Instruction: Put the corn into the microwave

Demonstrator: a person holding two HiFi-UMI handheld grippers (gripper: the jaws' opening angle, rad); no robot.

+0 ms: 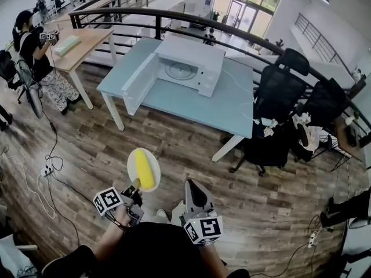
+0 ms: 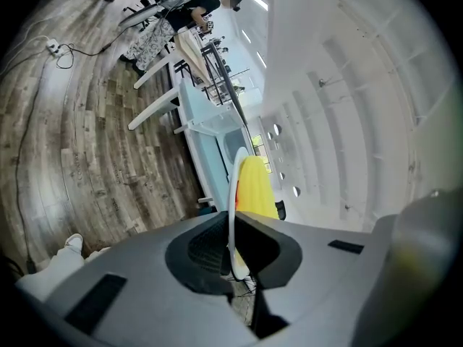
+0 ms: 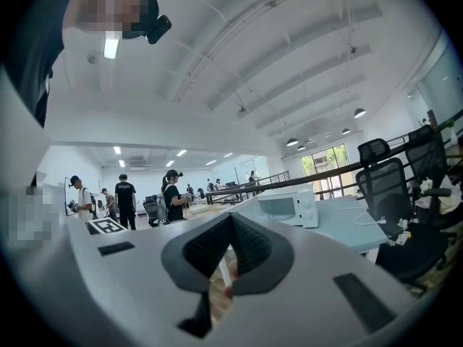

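A yellow corn cob lies on a small white plate held out over the wooden floor. My left gripper is shut on the plate's near rim. In the left gripper view the plate shows edge-on between the jaws, with the corn on its right face. The white microwave stands on a light blue table ahead, its door swung open to the left and the turntable visible inside. My right gripper sits beside the left one with its jaws together and nothing in them; in its own view the right gripper faces the microwave.
Black office chairs crowd the table's right end. A curved dark railing runs behind the table. A person stands at a wooden table at the far left. Cables and a power strip lie on the floor at left.
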